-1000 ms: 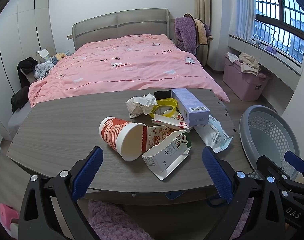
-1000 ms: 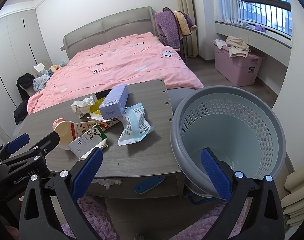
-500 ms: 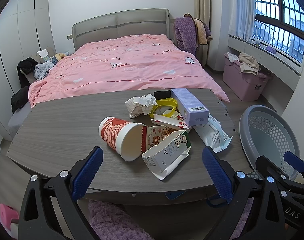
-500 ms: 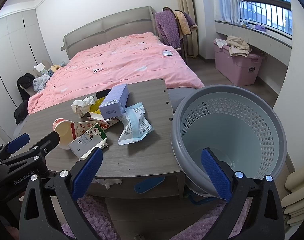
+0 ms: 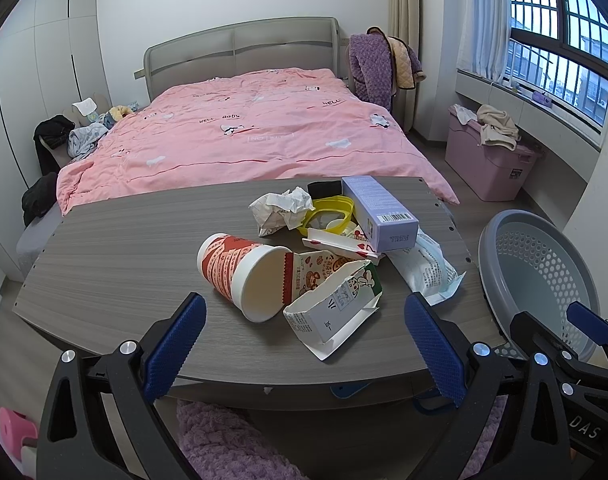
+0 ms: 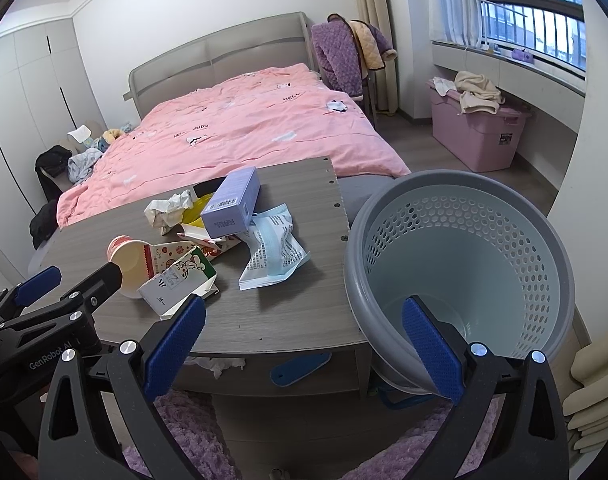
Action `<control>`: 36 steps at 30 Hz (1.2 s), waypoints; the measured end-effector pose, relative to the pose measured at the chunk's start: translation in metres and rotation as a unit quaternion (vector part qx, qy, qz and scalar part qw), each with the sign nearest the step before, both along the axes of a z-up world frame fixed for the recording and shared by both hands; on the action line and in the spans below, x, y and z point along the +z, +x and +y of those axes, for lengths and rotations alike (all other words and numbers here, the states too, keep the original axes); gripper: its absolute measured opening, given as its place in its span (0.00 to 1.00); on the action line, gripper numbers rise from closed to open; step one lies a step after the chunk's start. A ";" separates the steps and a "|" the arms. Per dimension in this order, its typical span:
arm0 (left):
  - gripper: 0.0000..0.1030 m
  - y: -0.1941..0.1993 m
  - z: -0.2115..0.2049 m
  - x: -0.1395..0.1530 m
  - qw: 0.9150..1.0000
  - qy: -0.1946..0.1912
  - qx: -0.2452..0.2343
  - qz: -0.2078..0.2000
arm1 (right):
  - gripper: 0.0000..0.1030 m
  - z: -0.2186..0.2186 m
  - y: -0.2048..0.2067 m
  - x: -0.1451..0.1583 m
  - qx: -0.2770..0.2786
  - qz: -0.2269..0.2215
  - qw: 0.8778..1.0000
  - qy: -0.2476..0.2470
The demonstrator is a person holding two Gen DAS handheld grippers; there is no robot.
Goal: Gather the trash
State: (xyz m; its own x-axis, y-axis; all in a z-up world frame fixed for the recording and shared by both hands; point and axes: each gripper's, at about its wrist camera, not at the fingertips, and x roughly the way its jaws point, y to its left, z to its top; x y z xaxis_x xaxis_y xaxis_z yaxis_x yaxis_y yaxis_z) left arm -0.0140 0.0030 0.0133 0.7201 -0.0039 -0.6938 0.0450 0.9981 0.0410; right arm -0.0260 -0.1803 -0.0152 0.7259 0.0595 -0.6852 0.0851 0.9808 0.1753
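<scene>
**Nothing lifted yet, both grippers poised**

Bedroom table (image 5: pixel 123 248) carries the whole trash pile, with the basket (image 6: pixel 456 264) just beside its right edge. Against the frames from 1 s ago, nothing has shifted: the paper cup (image 5: pixel 243 272), carton (image 5: pixel 336 308), purple box (image 5: pixel 380 212) and blue wrapper (image 6: pixel 273 250) lie where they lay. Left gripper (image 5: pixel 304 344) hovers before the cup, fingers wide apart and empty; right gripper (image 6: pixel 304 344) likewise, near the basket. Collection hasn't started, I judge.
</scene>
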 end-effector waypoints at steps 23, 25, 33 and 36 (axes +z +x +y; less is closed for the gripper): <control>0.92 0.000 0.002 0.000 1.000 -0.002 0.002 0.003 | 0.94 0.000 0.000 0.000 0.001 0.001 1.000 0.003; 0.92 0.001 0.006 -0.001 1.000 -0.004 0.006 0.006 | 0.94 0.001 0.001 0.000 0.003 0.004 1.000 0.003; 0.92 0.016 0.032 -0.016 0.999 -0.004 0.041 0.024 | 0.94 0.010 0.012 -0.008 0.012 0.010 1.000 0.013; 0.92 0.026 0.047 -0.021 0.998 -0.006 0.059 0.035 | 0.94 0.010 0.019 -0.016 0.015 0.013 1.000 0.016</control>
State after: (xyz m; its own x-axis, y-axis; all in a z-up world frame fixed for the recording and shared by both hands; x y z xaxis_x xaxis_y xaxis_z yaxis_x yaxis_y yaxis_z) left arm 0.0120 0.0503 -0.0078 0.6664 0.0693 -0.7424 -0.0714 0.9970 0.0290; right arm -0.0066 -0.1707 -0.0311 0.7053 0.1030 -0.7014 0.0611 0.9769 0.2049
